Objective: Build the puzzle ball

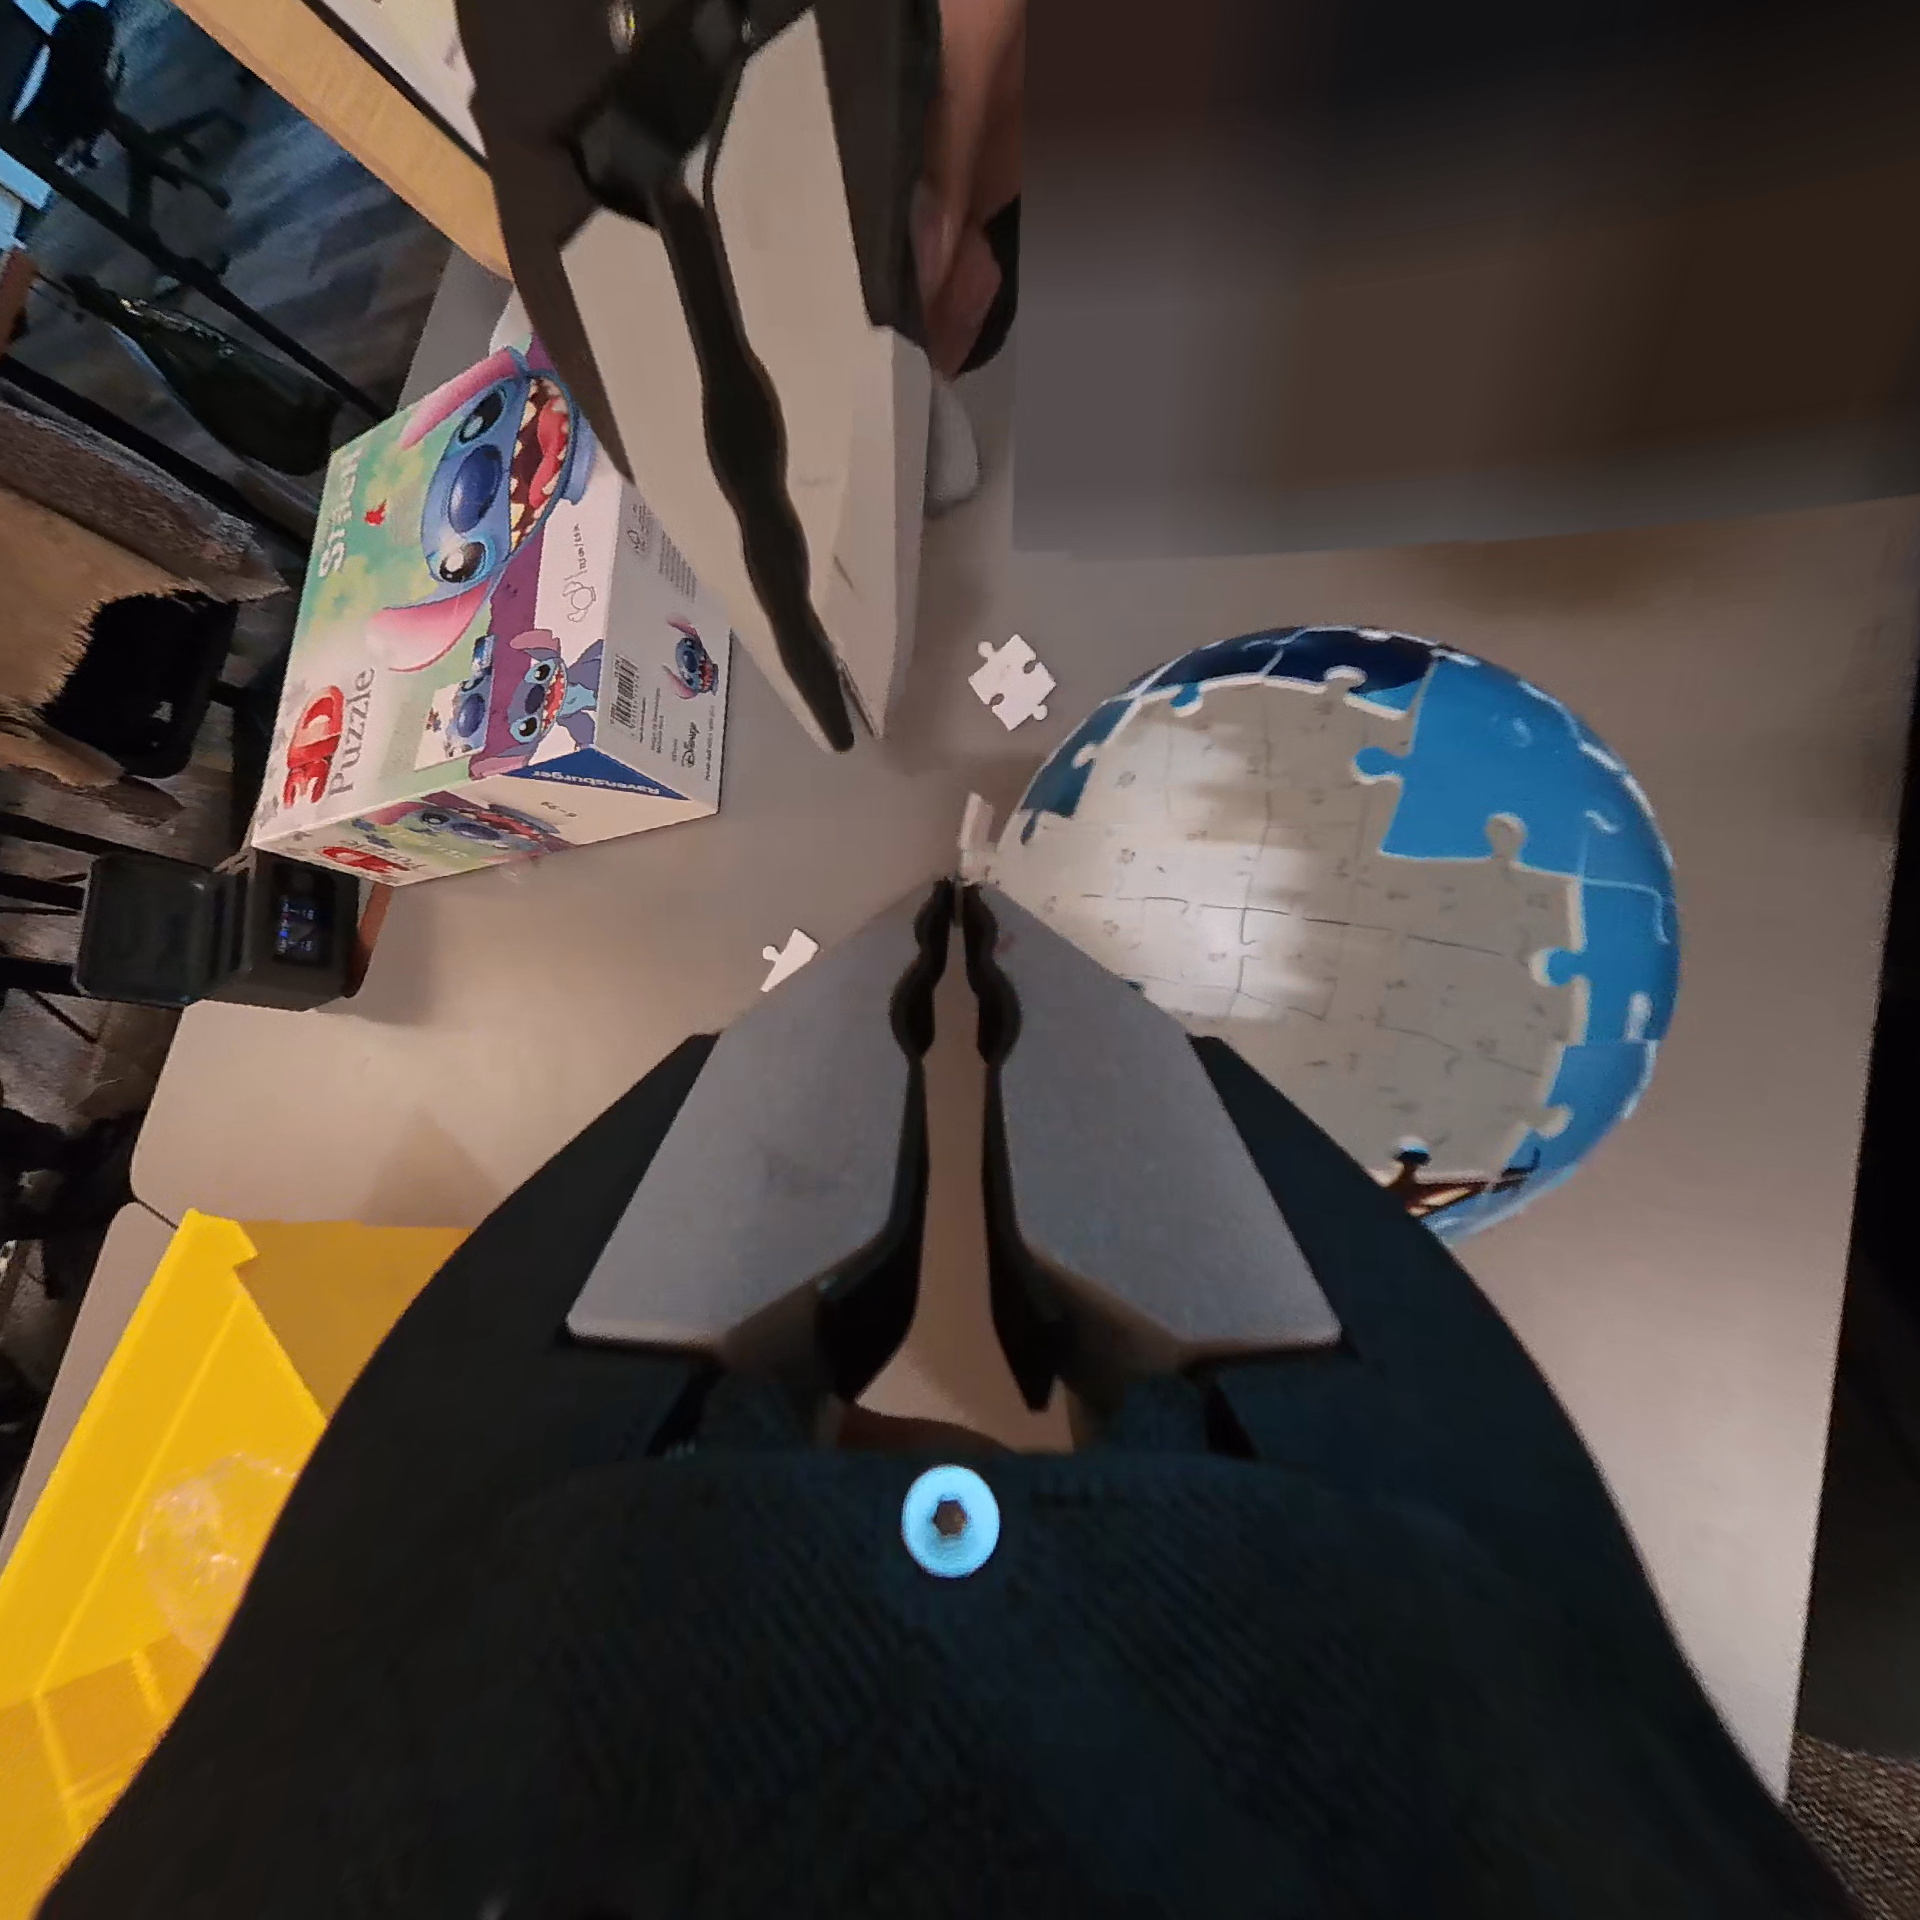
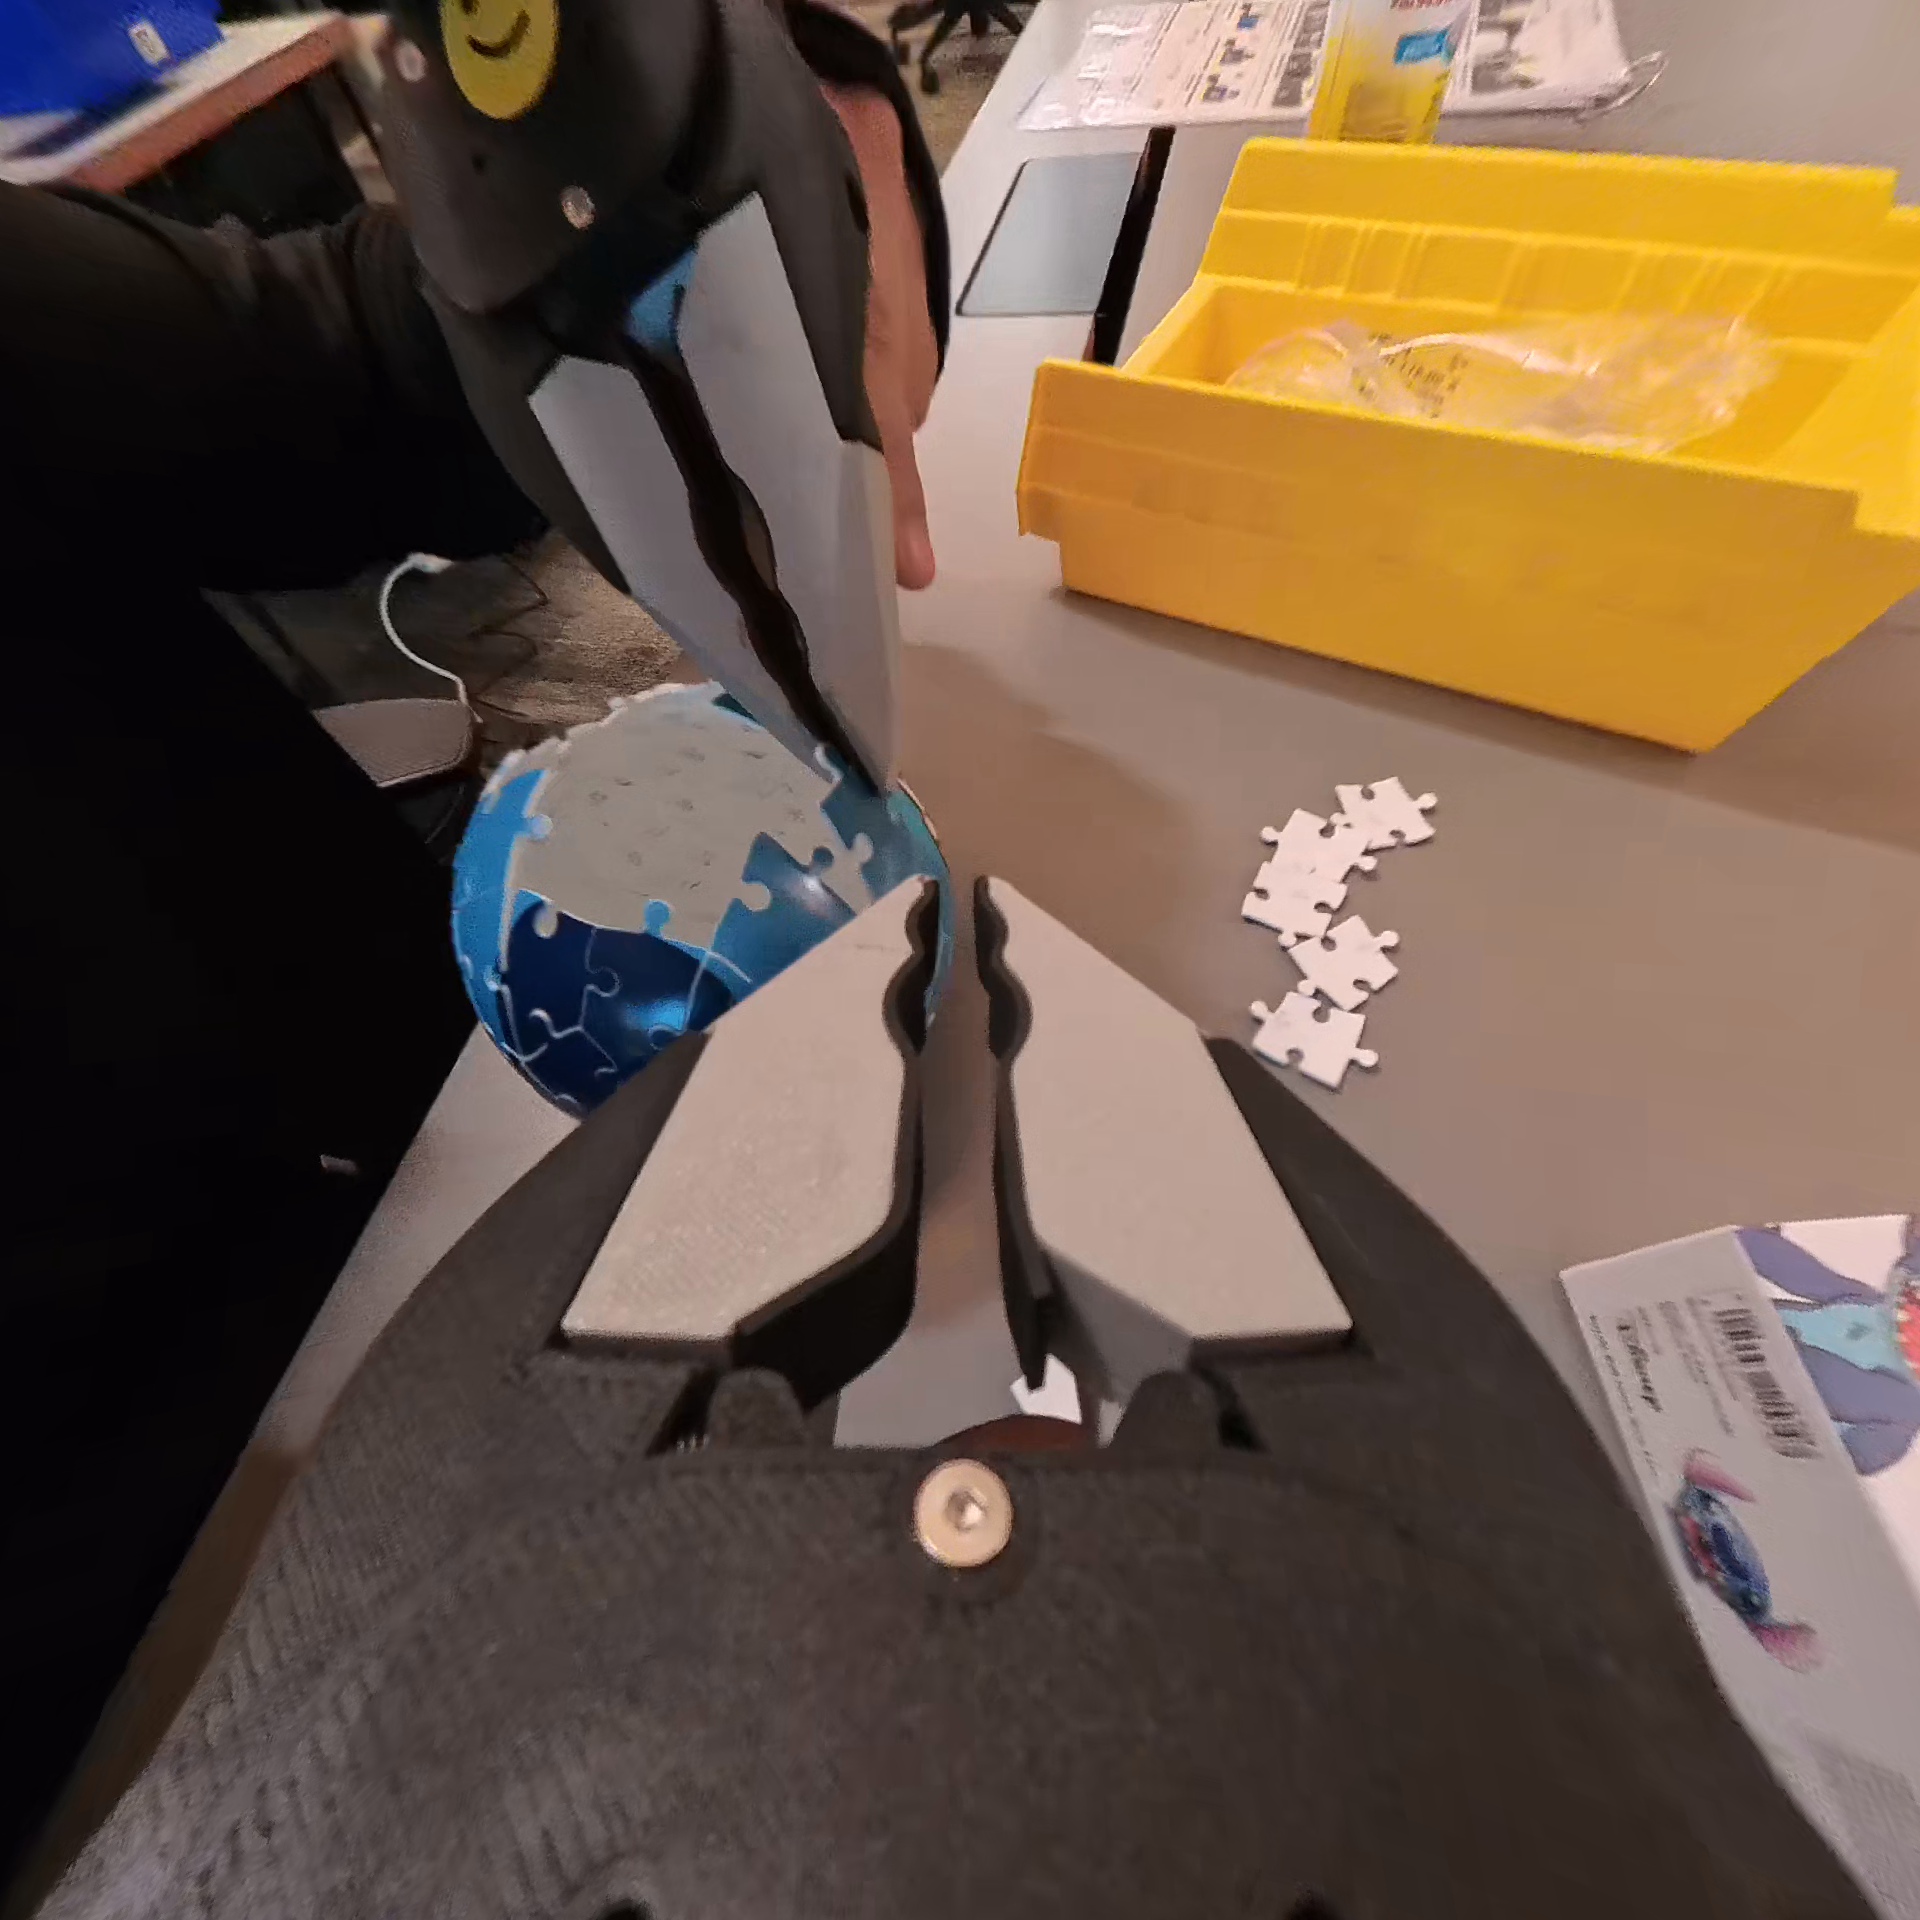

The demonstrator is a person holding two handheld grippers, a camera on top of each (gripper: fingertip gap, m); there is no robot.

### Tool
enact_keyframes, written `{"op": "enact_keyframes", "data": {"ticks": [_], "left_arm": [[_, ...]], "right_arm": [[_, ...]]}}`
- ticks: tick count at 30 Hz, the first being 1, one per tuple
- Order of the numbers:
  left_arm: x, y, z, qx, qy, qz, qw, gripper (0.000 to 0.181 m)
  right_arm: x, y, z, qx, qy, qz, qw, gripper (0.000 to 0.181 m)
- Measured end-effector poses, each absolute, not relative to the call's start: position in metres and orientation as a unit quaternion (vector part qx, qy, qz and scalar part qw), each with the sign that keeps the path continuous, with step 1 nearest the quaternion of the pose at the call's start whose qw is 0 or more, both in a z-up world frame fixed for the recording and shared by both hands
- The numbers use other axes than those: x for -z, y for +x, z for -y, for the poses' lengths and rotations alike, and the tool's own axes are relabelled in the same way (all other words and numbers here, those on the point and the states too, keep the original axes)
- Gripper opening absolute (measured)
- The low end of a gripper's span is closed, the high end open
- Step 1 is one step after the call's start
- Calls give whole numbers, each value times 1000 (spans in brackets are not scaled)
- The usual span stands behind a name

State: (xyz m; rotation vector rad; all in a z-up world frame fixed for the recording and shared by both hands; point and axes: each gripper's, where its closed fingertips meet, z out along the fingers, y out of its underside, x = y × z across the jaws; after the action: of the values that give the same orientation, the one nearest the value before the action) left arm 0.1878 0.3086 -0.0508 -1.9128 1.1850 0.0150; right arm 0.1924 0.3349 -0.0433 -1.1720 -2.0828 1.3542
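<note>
While left gripper [image 1: 954, 894] pinches puzzle piece [image 1: 975, 831], touching puzzle ball [image 1: 1351, 925].

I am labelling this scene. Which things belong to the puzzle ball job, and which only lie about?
For the job: puzzle ball; loose pieces; left gripper, pinching a piece; right gripper.

Lying about: yellow bin; puzzle box; papers.
</note>
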Motion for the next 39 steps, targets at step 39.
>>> {"op": "enact_keyframes", "data": {"ticks": [39], "left_arm": [[53, 189, -305, 8, -755, -522, 396, 1]], "right_arm": [[57, 186, -312, -548, -381, 732, 134, 0]]}}
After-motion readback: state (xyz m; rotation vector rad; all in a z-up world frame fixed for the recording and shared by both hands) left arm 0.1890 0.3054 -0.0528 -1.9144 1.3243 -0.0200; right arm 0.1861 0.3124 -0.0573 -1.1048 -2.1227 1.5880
